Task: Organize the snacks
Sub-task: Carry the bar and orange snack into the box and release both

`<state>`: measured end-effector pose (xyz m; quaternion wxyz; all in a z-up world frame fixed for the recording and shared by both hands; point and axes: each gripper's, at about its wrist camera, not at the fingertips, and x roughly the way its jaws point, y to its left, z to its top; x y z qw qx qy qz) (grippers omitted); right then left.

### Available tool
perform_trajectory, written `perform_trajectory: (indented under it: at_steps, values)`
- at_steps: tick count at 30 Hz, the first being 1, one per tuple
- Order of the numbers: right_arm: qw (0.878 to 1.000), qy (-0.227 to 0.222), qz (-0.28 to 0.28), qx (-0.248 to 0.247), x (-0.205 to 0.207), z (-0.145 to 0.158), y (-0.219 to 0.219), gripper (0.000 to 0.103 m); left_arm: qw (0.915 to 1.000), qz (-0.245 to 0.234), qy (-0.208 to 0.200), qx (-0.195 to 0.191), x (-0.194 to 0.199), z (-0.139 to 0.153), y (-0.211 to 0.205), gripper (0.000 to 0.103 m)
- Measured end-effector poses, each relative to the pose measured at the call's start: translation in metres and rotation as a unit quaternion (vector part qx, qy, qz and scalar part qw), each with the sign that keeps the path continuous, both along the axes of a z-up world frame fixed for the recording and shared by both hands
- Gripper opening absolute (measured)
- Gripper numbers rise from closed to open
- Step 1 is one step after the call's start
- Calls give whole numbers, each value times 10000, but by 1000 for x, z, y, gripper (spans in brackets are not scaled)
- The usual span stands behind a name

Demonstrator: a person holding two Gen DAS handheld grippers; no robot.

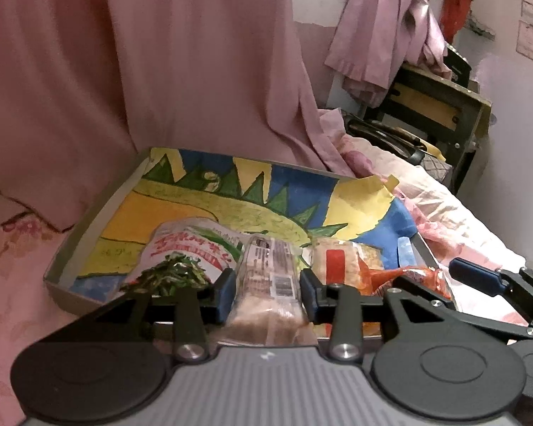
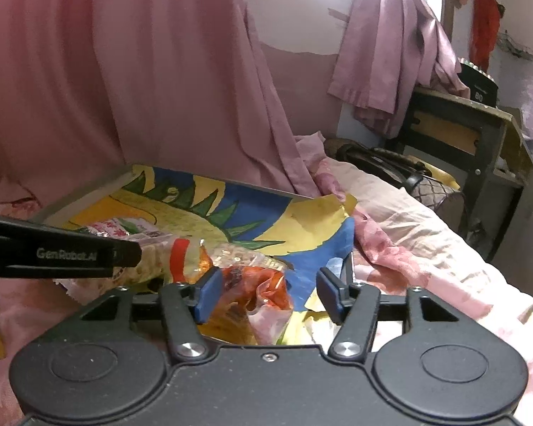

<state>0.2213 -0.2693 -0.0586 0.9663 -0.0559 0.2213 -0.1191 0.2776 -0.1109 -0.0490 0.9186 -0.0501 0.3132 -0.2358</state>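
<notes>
"GenRobot.AI" stands in grey on the black left gripper (image 2: 58, 254) at nine o'clock; a black box (image 2: 478, 87) at two o'clock shows what looks like "80".

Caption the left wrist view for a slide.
Left tool straddles a clear snack packet in the painted tray, beside a green-leaf bag.

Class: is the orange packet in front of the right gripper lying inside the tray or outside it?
Inside. The orange packet lies on the painted sheet lining the tray, between the open right gripper fingers.
</notes>
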Motion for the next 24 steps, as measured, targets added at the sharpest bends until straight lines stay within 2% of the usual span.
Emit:
perform_trajectory:
  at_steps: [5,8,10,14,16,19,24]
  values:
    - [9999,-95,-94,98,-6,6,-4,78,9997,124,38,-203,-3,9,8,59]
    - [9994,-244,-166,175,-17,16,-7,86,9992,233,-56,-324,-10,20,13,71]
    - [9989,-364,-226,211,-26,24,-9,89,9985,331,-149,-411,-16,30,17,80]
    - [9970,-611,-323,338,-47,41,-13,95,9967,513,-355,-514,-33,49,25,88]
    - [9955,-790,-340,393,-61,51,-14,98,9951,638,-517,-549,-45,58,30,97]
    - [9929,-1047,-326,461,-80,63,-15,102,9921,836,-795,-502,-65,69,36,102]
    - [9900,-1247,-260,601,-113,76,-12,102,9883,1068,-1016,-394,-96,84,47,103]
